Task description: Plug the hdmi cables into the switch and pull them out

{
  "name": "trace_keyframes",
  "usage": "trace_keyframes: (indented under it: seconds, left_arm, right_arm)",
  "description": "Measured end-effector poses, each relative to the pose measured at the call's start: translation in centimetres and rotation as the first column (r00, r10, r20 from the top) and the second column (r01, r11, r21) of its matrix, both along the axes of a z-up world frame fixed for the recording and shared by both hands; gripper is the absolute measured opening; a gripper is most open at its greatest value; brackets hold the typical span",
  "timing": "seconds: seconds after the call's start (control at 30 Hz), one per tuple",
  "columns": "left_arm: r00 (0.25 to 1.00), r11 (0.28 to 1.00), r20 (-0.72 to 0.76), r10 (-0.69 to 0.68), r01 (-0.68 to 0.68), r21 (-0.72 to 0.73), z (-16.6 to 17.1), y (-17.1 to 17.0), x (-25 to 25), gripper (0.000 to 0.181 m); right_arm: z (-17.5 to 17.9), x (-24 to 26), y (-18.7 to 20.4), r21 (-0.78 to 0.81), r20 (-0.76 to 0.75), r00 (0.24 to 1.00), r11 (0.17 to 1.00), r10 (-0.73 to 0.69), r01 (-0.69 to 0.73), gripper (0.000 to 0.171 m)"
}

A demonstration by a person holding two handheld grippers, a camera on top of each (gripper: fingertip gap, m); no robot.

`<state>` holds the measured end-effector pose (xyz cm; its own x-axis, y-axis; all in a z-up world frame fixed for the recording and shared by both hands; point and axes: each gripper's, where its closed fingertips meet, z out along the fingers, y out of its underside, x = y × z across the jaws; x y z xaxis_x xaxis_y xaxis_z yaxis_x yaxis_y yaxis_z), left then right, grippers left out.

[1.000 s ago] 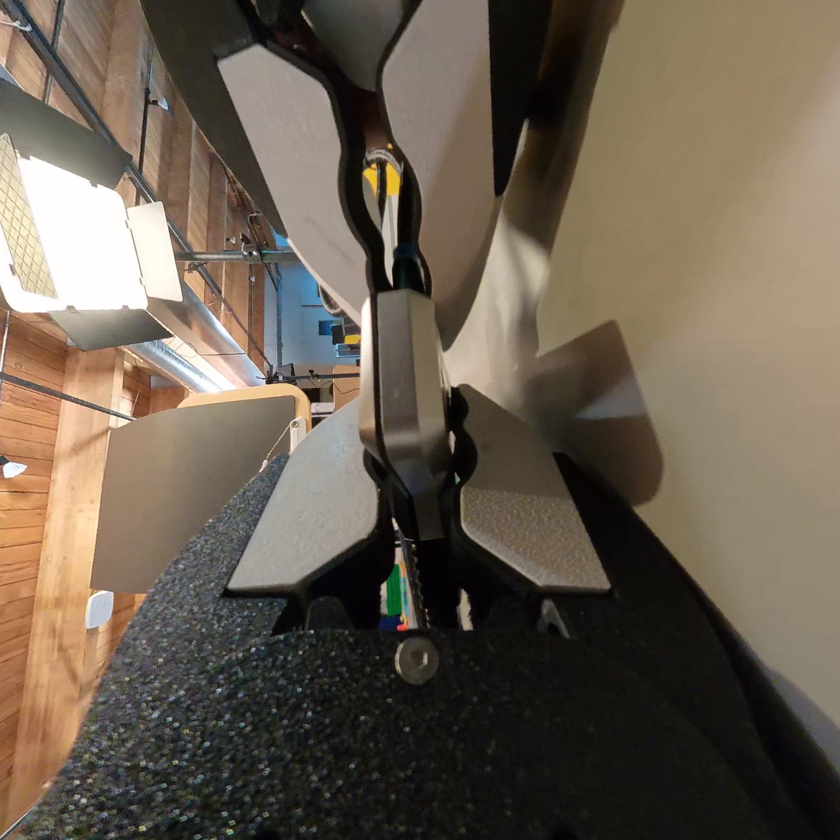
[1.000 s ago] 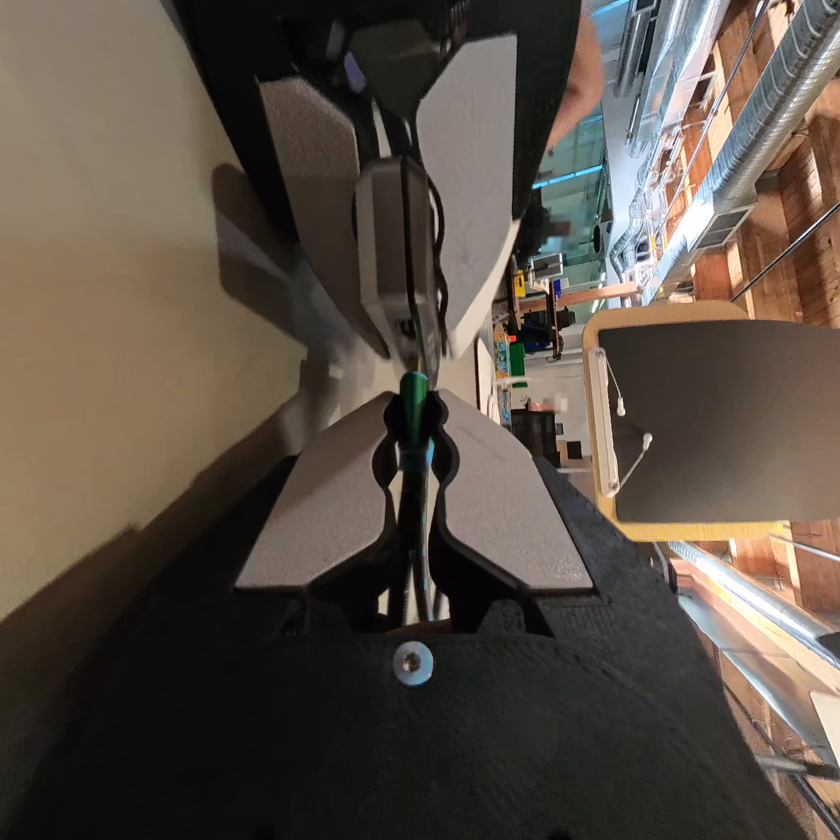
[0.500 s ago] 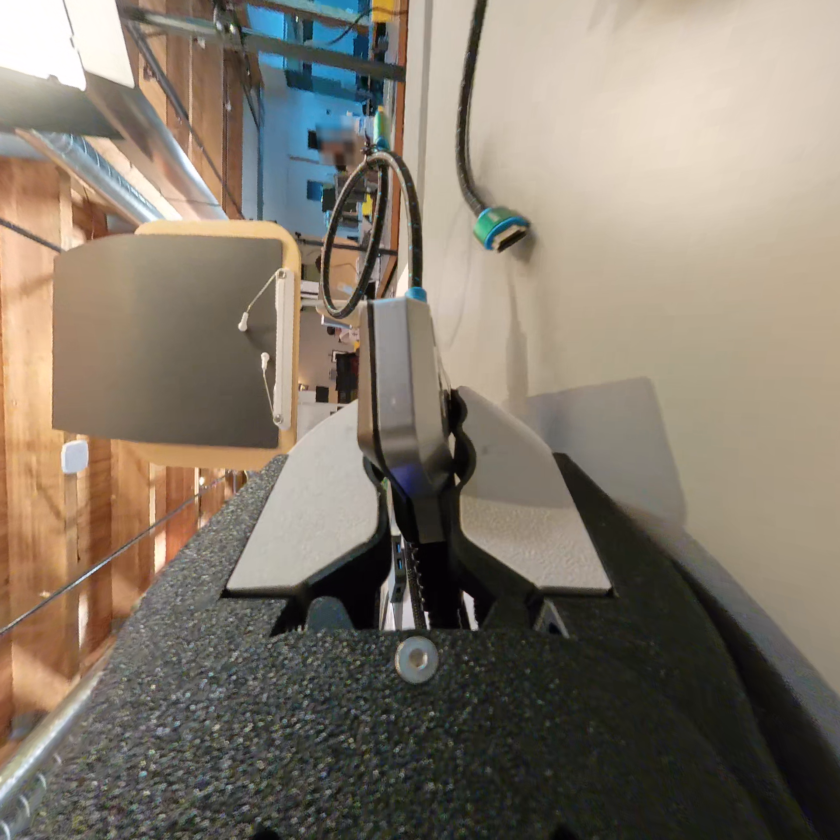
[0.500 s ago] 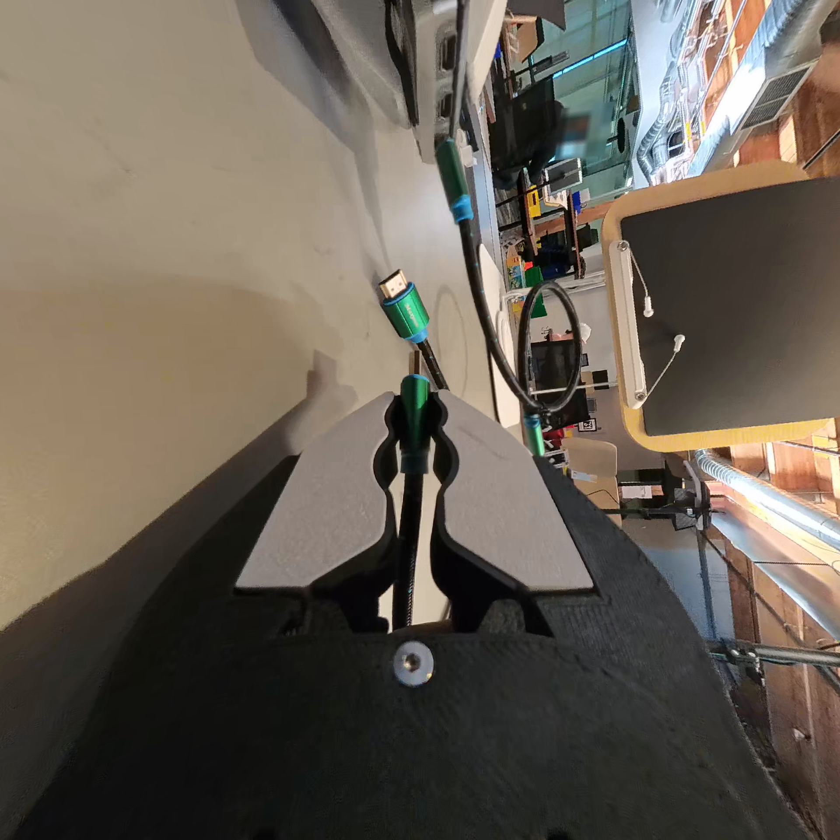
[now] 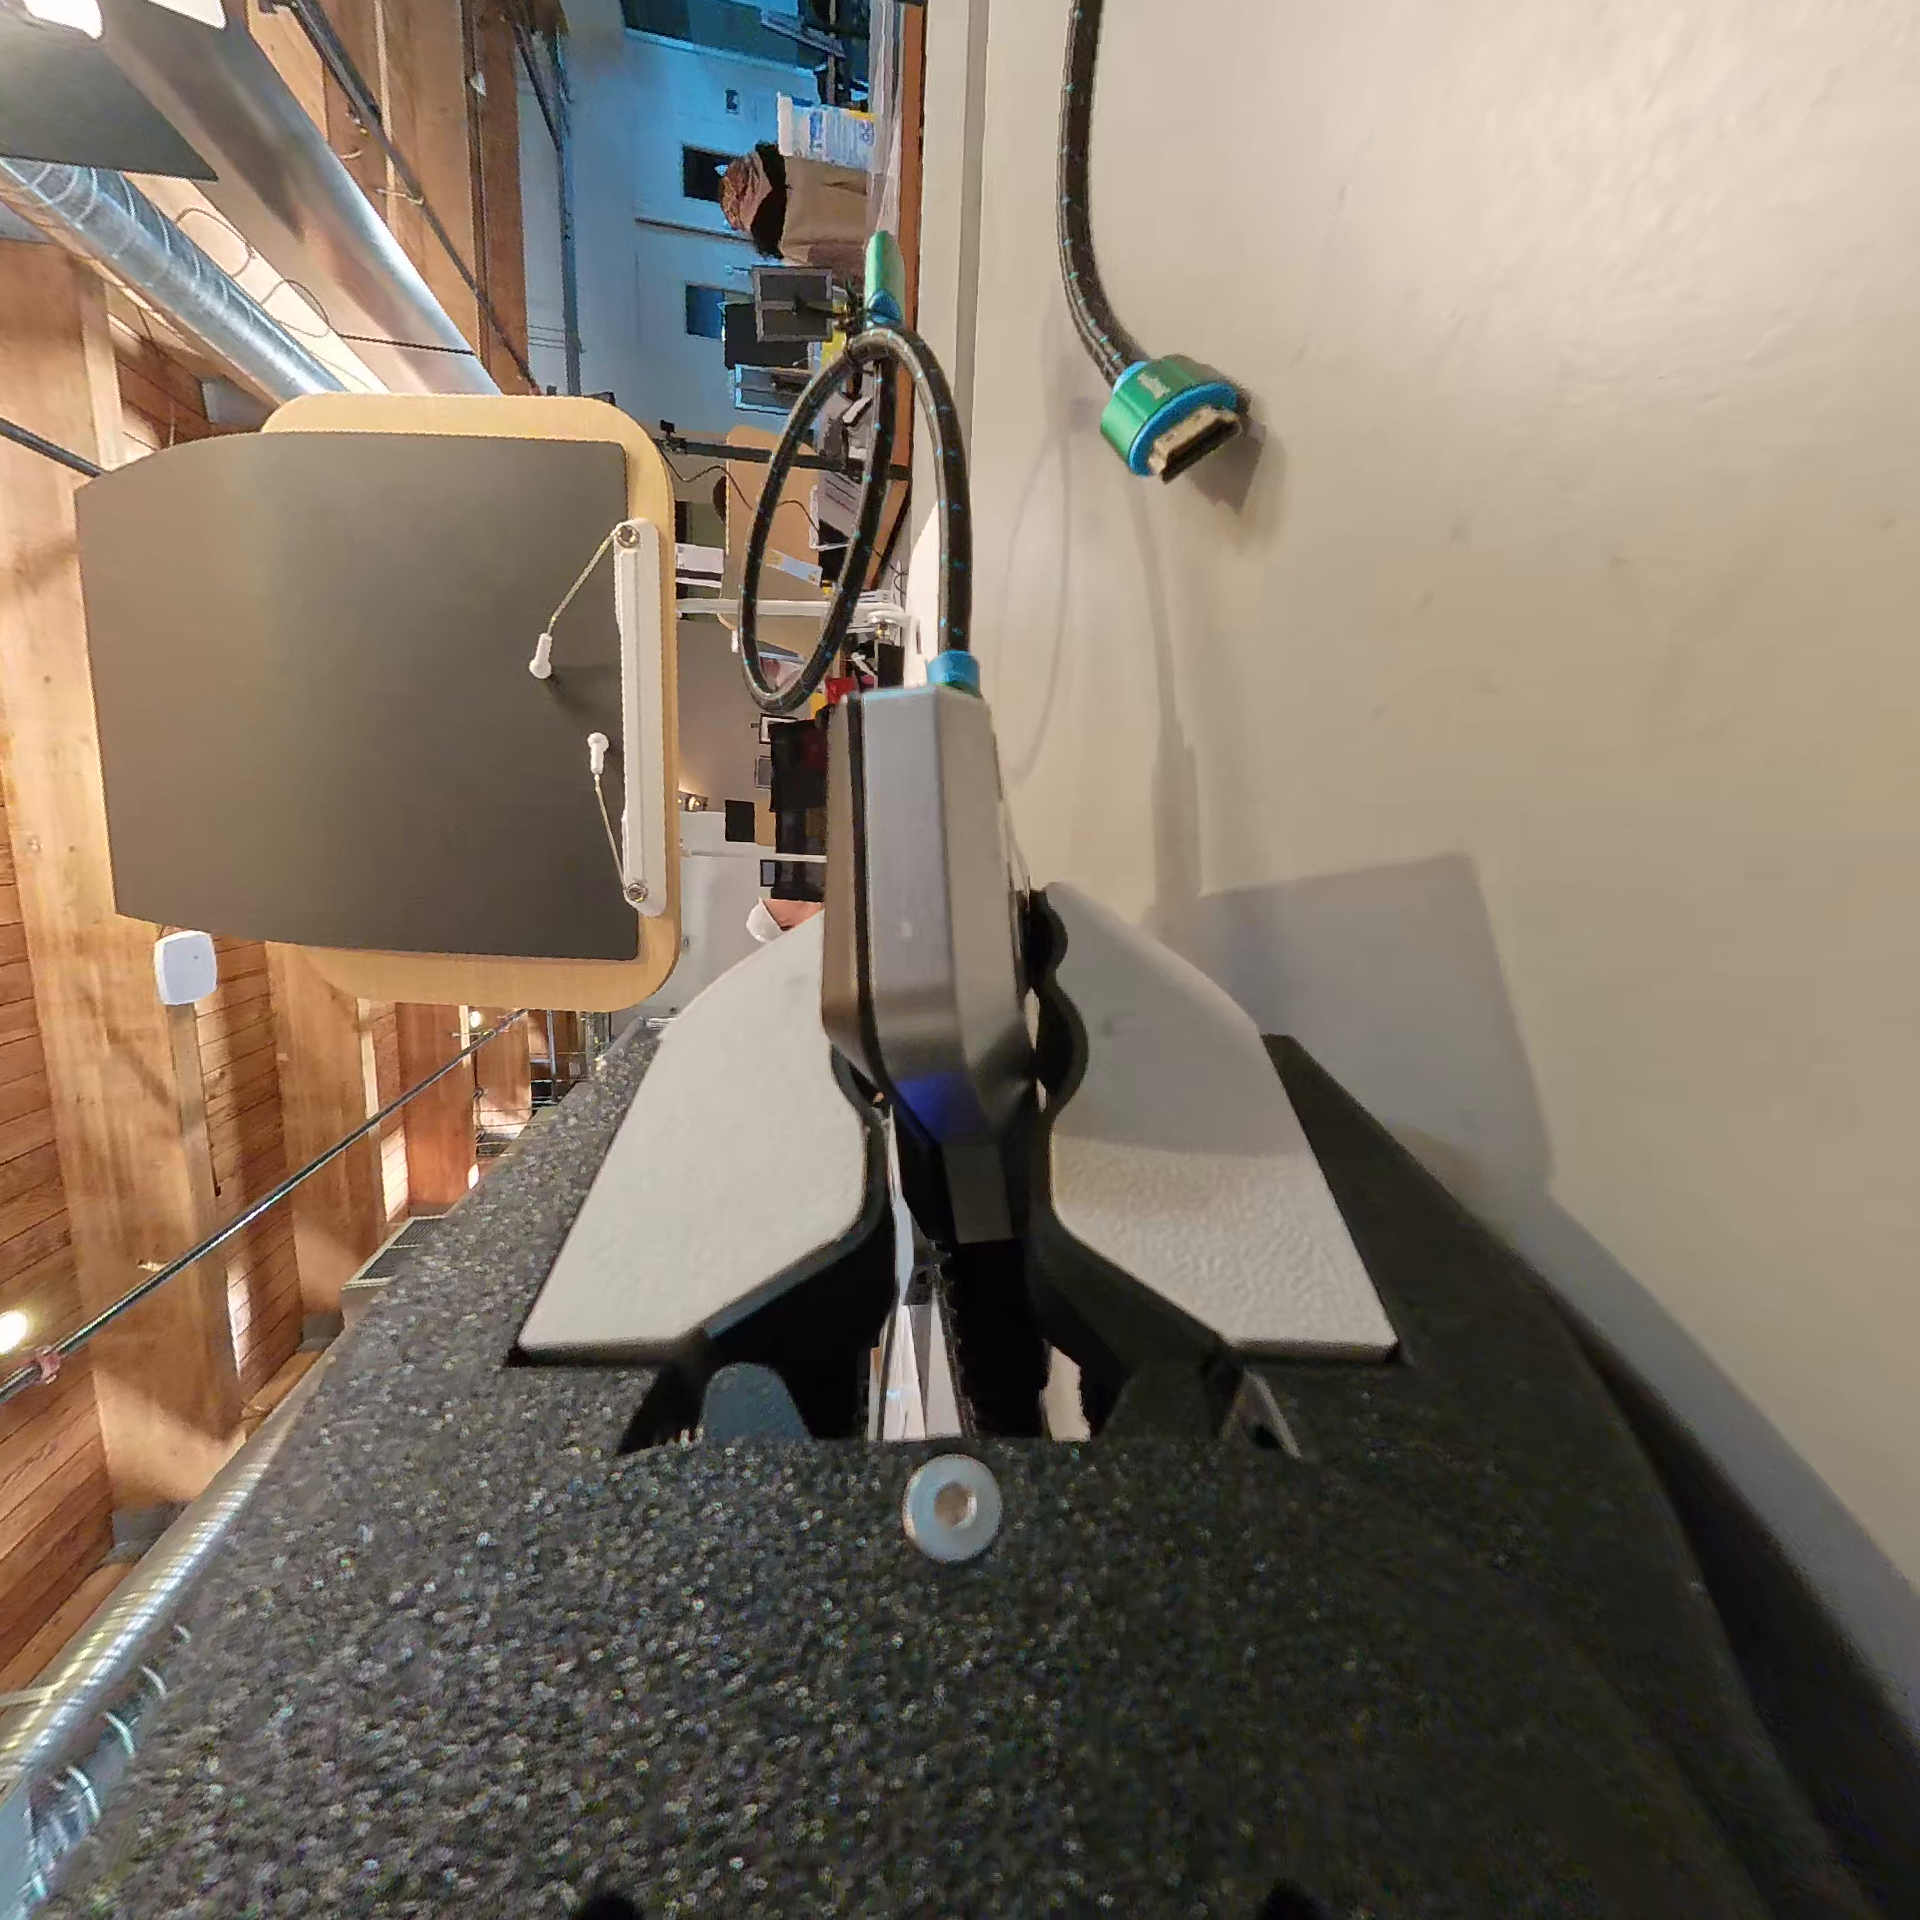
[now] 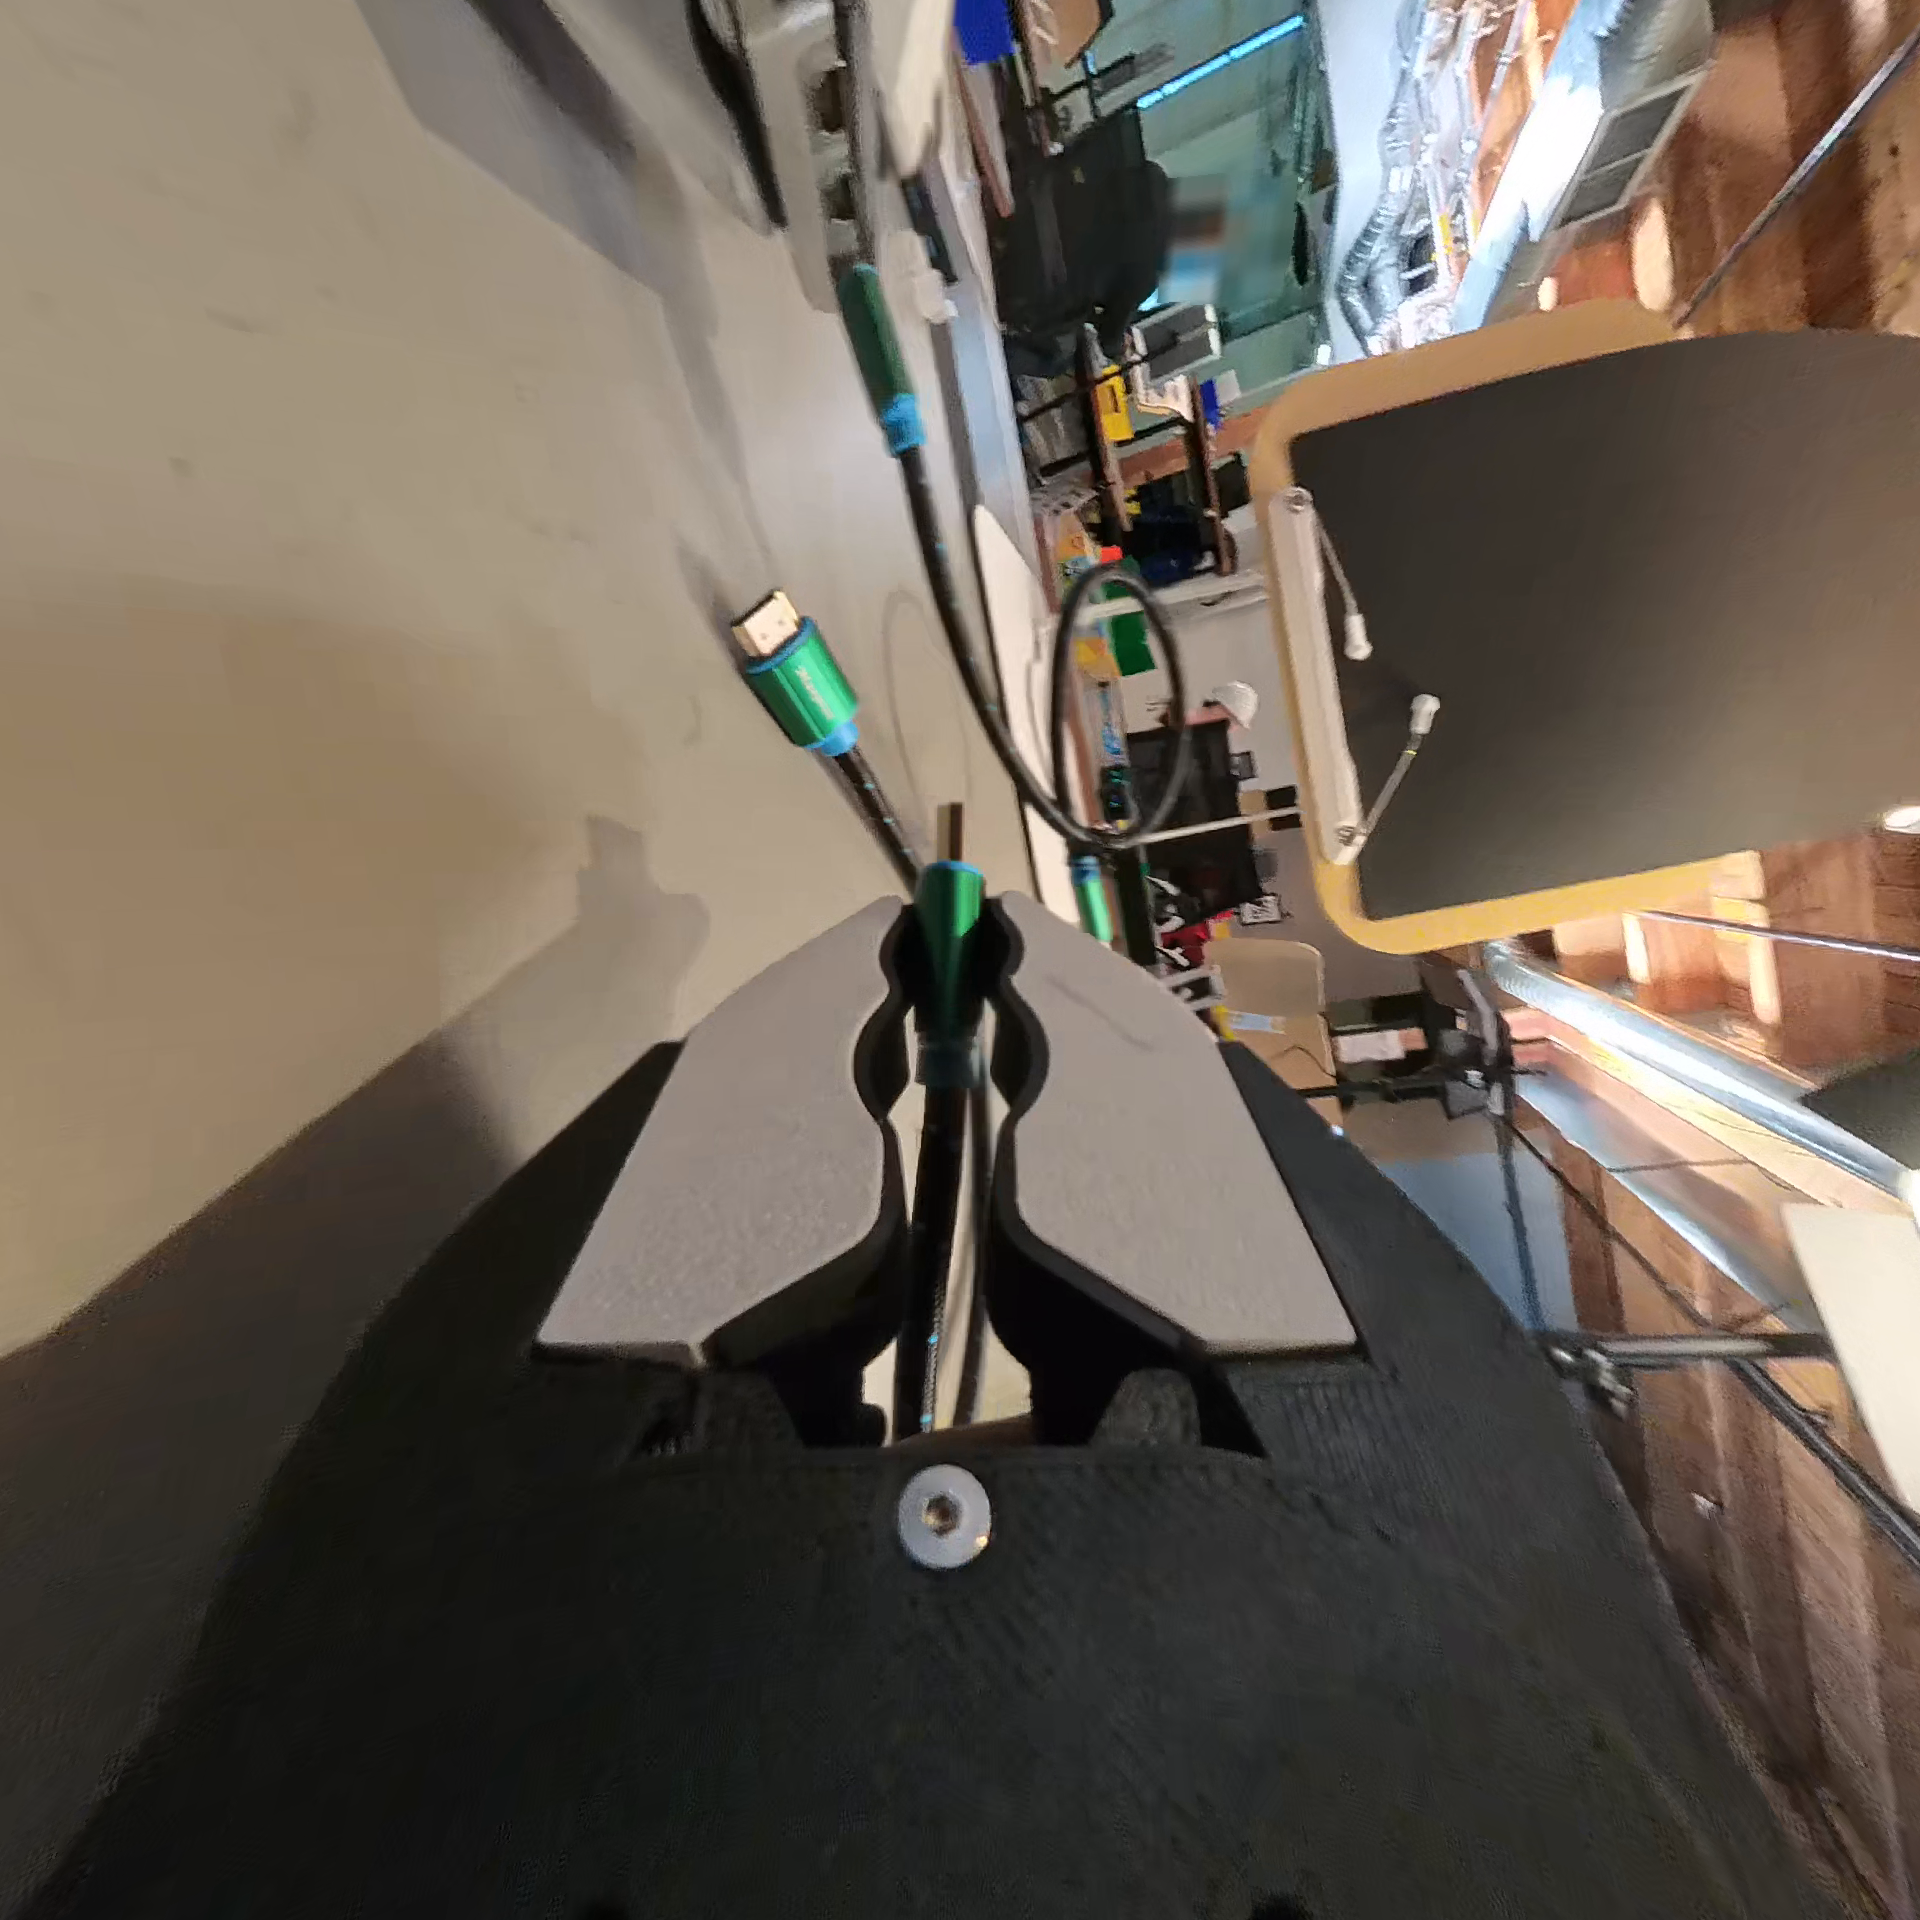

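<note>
My left gripper point(image 5: 935, 935) is shut on the grey HDMI switch point(image 5: 914, 862) and holds it edge-on above the cream table point(image 5: 1558, 623). One braided cable stays plugged into the switch's far end by its blue-collared plug point(image 5: 954, 670) and loops behind it. My right gripper point(image 6: 948, 914) is shut on a green HDMI plug point(image 6: 945, 935); its bare metal tip points at the far-off, blurred switch point(image 6: 816, 156). The plug still in the switch point(image 6: 871, 343) shows there too. A third, loose green plug point(image 5: 1174, 426) lies on the table, also seen in the right wrist view point(image 6: 795, 675).
A black panel with a wooden rim point(image 5: 364, 686) stands beyond the table edge and also shows in the right wrist view point(image 6: 1610, 623). Metal ducts, rails and workshop shelves fill the background. A person stands far off. About 15 cm separates my left fingertips from my right.
The grippers were close together, with the right's plug at the switch. They have drawn apart: the plug is out of the switch and the switch is farther away.
</note>
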<state>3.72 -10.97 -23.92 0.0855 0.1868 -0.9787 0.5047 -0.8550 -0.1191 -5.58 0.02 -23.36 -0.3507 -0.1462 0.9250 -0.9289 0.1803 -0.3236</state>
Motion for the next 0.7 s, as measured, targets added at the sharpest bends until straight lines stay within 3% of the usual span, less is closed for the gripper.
trace_keyframes:
  seconds: [0.23,0.47,0.57,0.7]
  left_arm:
    - [1.000,1.000,0.006,-0.009,0.009,0.018,-0.3,0.4,-0.2,0.026]
    - [0.999,0.999,0.006,-0.042,0.042,0.010,-0.1,1.5,-0.1,0.026]
    - [0.999,0.999,0.006,-0.053,0.053,0.011,-0.1,1.8,0.0,0.026]
    - [0.998,0.998,-0.003,-0.065,0.065,0.018,0.1,1.9,-0.3,0.026]
  right_arm:
    - [5.2,0.0,1.9,-0.172,-0.149,0.986,0.984,-0.078,0.052,0.011]
    - [15.5,-3.0,7.1,-0.326,-0.029,0.980,0.929,-0.197,0.177,0.011]
    - [19.1,-5.7,11.6,-0.295,0.000,0.972,0.929,-0.235,0.224,0.011]
    - [19.9,-9.0,17.7,-0.149,0.052,0.971,0.960,-0.232,0.237,0.011]
